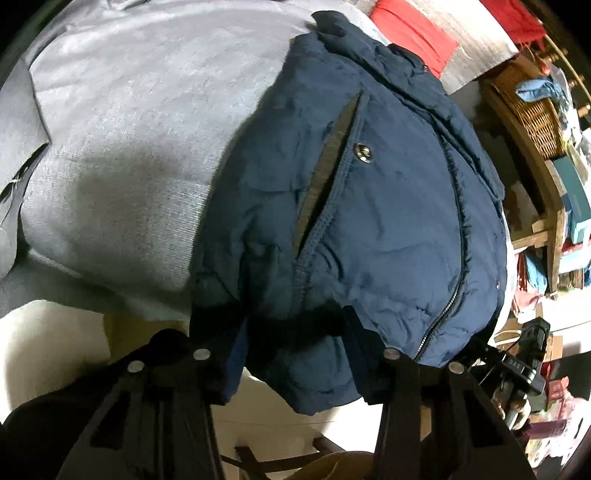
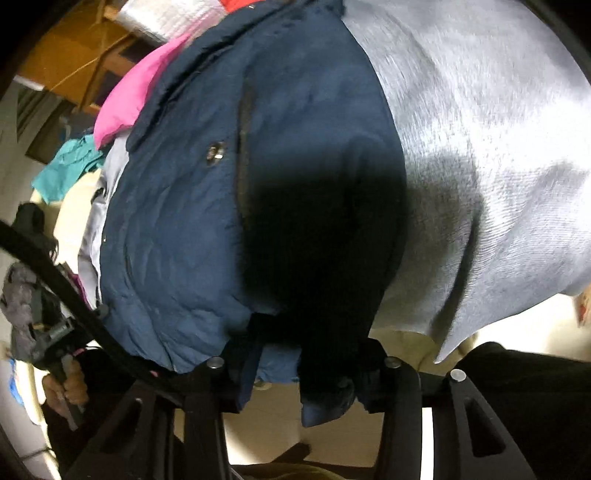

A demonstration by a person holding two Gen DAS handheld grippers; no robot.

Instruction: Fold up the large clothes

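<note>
A navy padded jacket [image 1: 369, 206] with a slanted pocket, a metal snap and a front zip lies on a grey cloth-covered surface [image 1: 122, 140]. My left gripper [image 1: 295, 332] is at the jacket's near hem, its fingers spread with the hem bunched between them, and it seems to grip the fabric. In the right wrist view the same jacket [image 2: 177, 221] fills the middle. My right gripper [image 2: 306, 365] holds the other hem corner, which hangs down between its fingers. The grey cover [image 2: 480, 166] lies to the right.
A wicker basket [image 1: 535, 114] on a wooden shelf and red fabric [image 1: 410, 33] stand at the far right of the left view. Pink [image 2: 144, 88] and teal [image 2: 66, 170] clothes lie past the jacket. The other hand-held gripper shows at each view's edge [image 1: 524, 354].
</note>
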